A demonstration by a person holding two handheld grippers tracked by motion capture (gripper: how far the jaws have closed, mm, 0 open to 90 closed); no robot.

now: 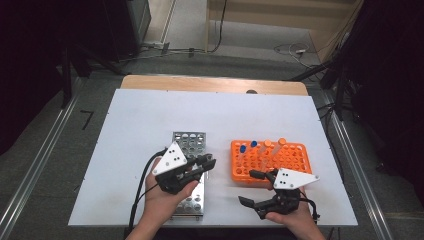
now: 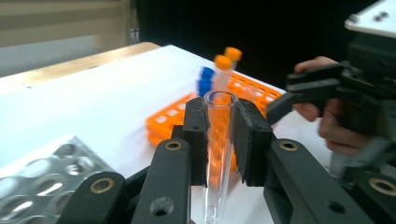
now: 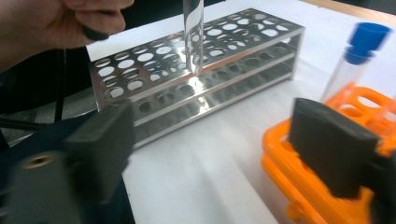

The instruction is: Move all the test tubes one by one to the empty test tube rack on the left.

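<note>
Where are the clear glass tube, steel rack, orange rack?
clear glass test tube (image 2: 218,140), left gripper view, mid-wall between the fingers.
perforated steel tube rack (image 3: 154,60), right gripper view, top plate.
orange plastic tube rack (image 1: 295,162), high view, grid top.

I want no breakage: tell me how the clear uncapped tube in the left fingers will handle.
The clear tube looks thin-walled, so probably fragile if squeezed. Its smooth round sides could slip between the left gripper pads. Laid on the table, it would likely roll.
</note>
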